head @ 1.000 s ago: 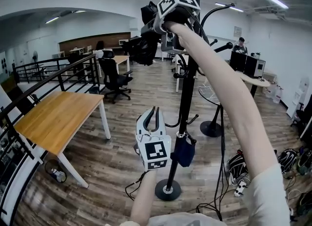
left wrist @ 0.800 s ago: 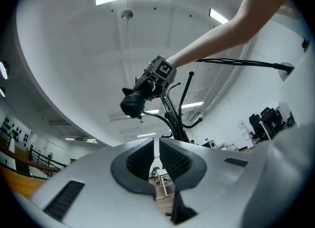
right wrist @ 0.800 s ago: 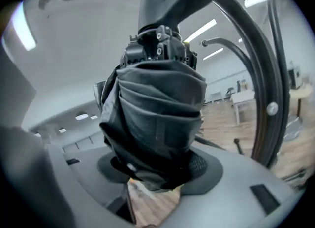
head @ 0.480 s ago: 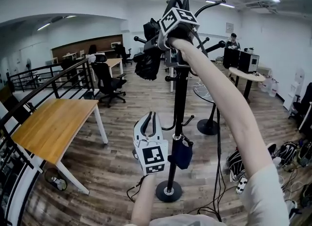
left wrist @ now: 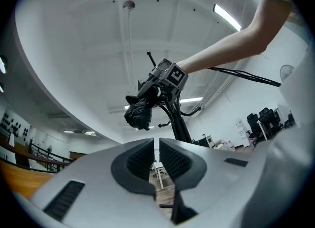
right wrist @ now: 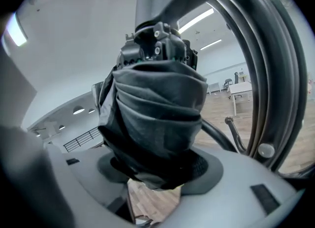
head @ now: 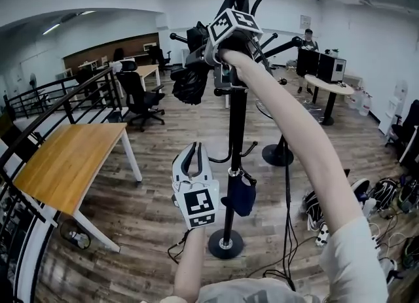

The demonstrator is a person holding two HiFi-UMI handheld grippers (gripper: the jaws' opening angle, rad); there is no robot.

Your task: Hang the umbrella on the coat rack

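The folded black umbrella (head: 190, 80) is up beside the top of the black coat rack (head: 236, 131), with my right gripper (head: 204, 52) shut on it. In the right gripper view the umbrella's bunched fabric (right wrist: 157, 118) fills the space between the jaws of the right gripper (right wrist: 158, 169), and the rack's curved arms (right wrist: 268, 74) pass close on the right. My left gripper (head: 194, 151) hangs lower, in front of the pole, shut and holding nothing. In the left gripper view the left gripper (left wrist: 157, 155) points up at the umbrella (left wrist: 139, 115) and the rack (left wrist: 178, 126).
A dark blue bag (head: 241, 195) hangs from a low hook of the rack. A wooden table (head: 65, 158) and a railing (head: 46, 95) stand at left, an office chair (head: 141, 99) behind. Cables and bags (head: 327, 220) lie at right, near a second round-based stand (head: 278, 154).
My right gripper has sunk a little with the umbrella, staying beside the rack's top. The left gripper has hardly moved.
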